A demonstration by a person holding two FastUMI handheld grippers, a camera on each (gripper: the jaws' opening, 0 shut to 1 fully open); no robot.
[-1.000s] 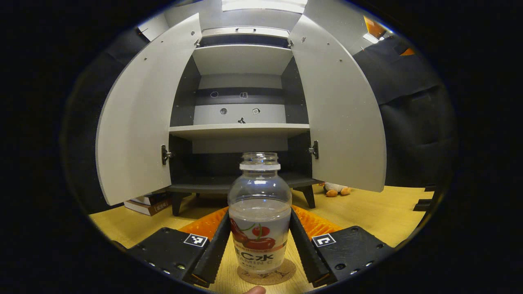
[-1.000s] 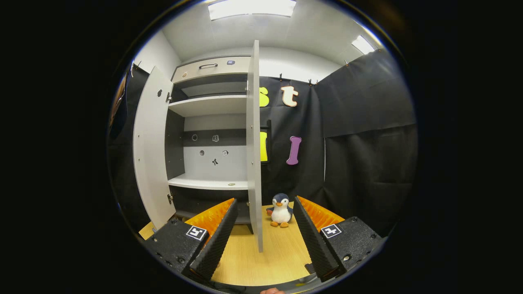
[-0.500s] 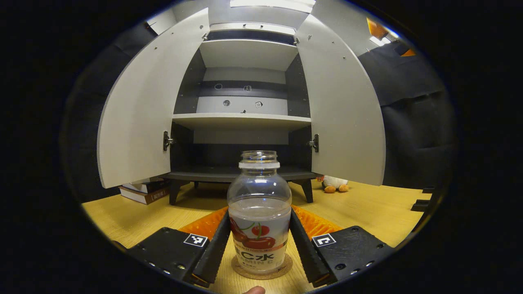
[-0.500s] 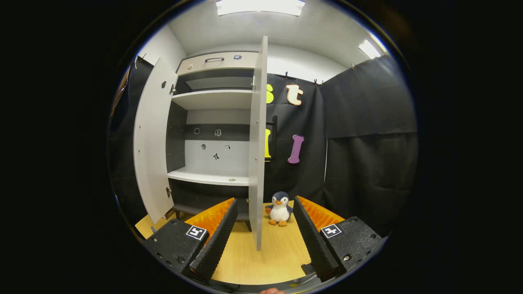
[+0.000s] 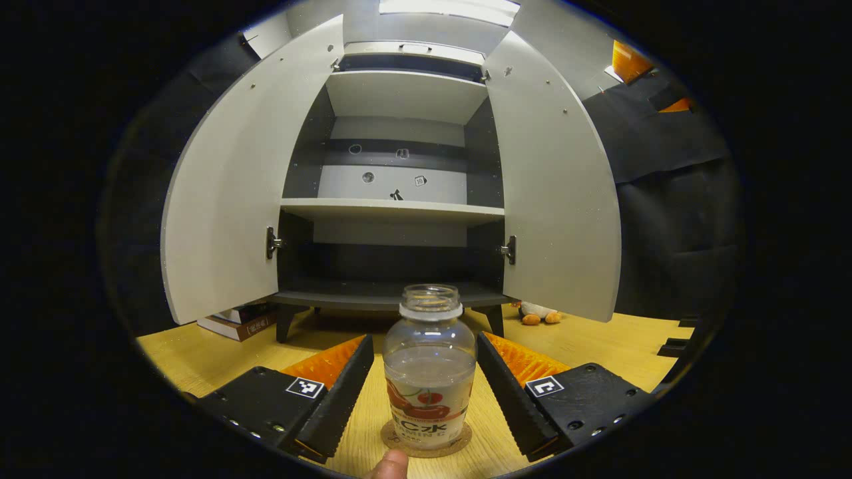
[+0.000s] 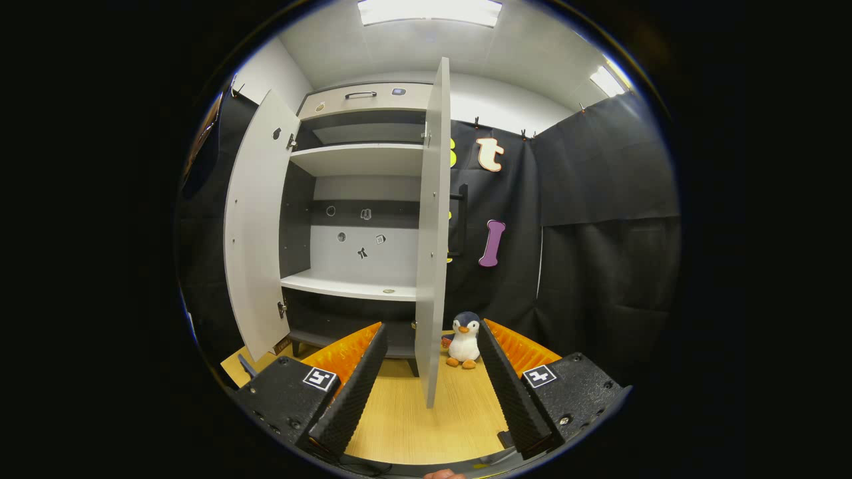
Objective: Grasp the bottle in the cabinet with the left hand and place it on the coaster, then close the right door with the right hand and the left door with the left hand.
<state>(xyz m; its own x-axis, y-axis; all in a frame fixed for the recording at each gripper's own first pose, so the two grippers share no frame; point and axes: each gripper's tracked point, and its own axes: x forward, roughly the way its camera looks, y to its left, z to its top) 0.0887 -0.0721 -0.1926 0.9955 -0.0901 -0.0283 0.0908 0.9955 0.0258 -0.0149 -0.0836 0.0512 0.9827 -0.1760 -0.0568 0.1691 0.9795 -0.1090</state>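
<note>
The uncapped, part-filled bottle (image 5: 429, 372) stood on the coaster (image 5: 426, 440) between the left gripper's (image 5: 426, 392) spread fingers; likely light, slippery, spillable.

The right gripper (image 6: 431, 382) was spread too.

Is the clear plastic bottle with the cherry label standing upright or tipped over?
Upright: the clear plastic cherry-label bottle stands on the round cork coaster, open mouth up.

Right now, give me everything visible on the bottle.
The bottle is clear plastic, short and round-shouldered, with a white neck ring and no cap on its open mouth. It is about half full of clear liquid, and a wrap label with red cherries circles its lower body. It stands upright on the round cork coaster on the wooden table. The left gripper straddles it, fingers apart from its sides with visible gaps.
</note>
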